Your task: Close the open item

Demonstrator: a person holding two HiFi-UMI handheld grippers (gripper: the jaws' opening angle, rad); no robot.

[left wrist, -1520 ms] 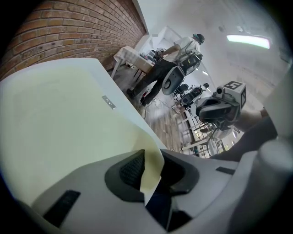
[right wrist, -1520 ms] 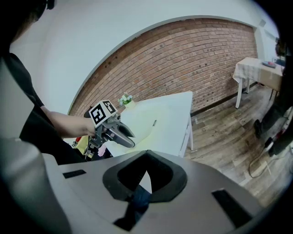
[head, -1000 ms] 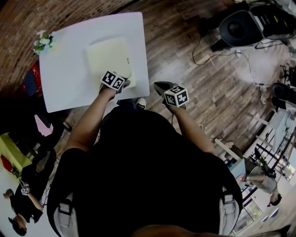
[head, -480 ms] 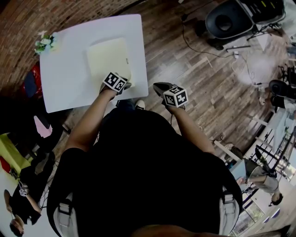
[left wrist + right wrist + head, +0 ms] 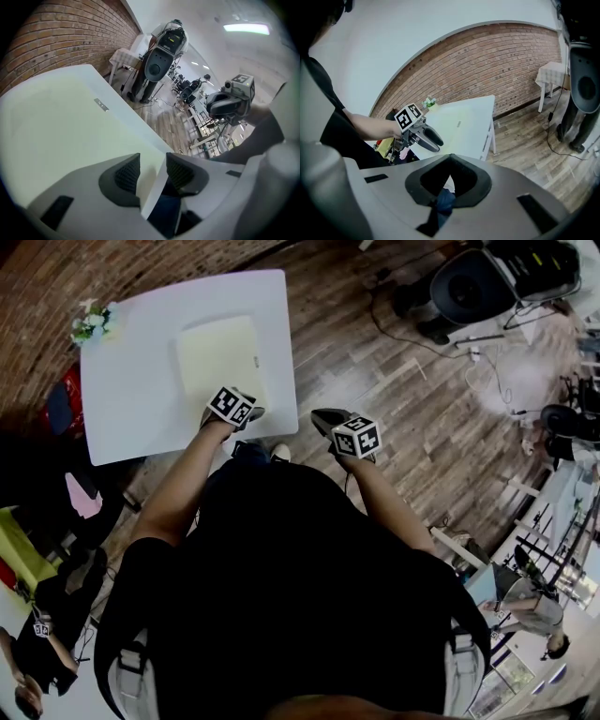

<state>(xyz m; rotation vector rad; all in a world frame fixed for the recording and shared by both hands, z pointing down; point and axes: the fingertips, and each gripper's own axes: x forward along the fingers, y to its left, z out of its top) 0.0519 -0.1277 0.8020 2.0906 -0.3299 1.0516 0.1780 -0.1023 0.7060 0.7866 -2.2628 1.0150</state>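
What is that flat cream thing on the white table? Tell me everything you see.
The cream item is a flat, rounded rectangle, smooth and matte, with a small silver tag near one edge. It lies shut on the white table. Its near edge sits between the jaws of the left tool, which have just been opening and do not press on it.
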